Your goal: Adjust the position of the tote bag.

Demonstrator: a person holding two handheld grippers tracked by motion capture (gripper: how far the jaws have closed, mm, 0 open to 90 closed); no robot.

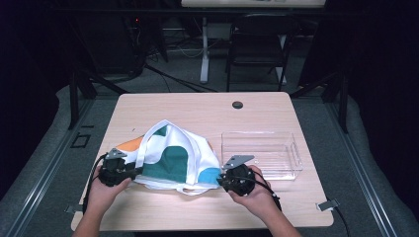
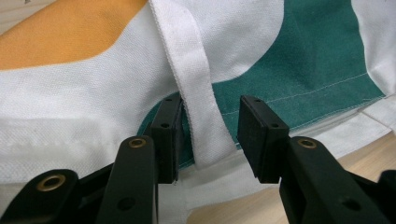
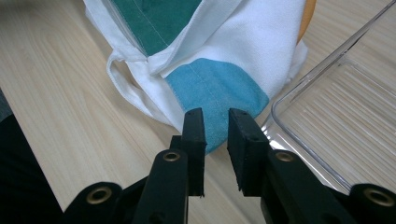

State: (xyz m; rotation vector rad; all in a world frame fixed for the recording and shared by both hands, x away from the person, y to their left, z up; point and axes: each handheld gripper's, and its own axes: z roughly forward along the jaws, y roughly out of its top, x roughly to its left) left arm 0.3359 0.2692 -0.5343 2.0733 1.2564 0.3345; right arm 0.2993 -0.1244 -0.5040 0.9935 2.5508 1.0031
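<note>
the bag (image 1: 173, 160) lies in a loose heap on the worktop (image 1: 197, 106), white cloth with green, orange and blue patches, between the two claws. its white strap (image 2: 198, 93) runs down between the jaws of the left claw (image 2: 210, 135); the jaws stand apart, the strap against the left pad and clear of the right one, so nothing is pinched there yet. the blue corner (image 3: 219, 98) of the bag sits just ahead of the right claw (image 3: 215, 140), whose jaws are narrowly parted with the cloth edge at their tips; the pads do not press it as far as i can tell.

beyond the right claw, to its right side, stands a clear bin (image 1: 262, 153), with nothing in it that i can see. it sits just beside the bag's blue corner.

judging from this, the work looks like tidying the bag, perhaps folding it and putting it in the bin, and it is at an early point: the bag is not flat, not folded, and outside the bin. both claws are placed at opposite ends of it, ready to take hold. left to do: close on the strap and the corner, straighten or fold the cloth, then move it over.
</note>
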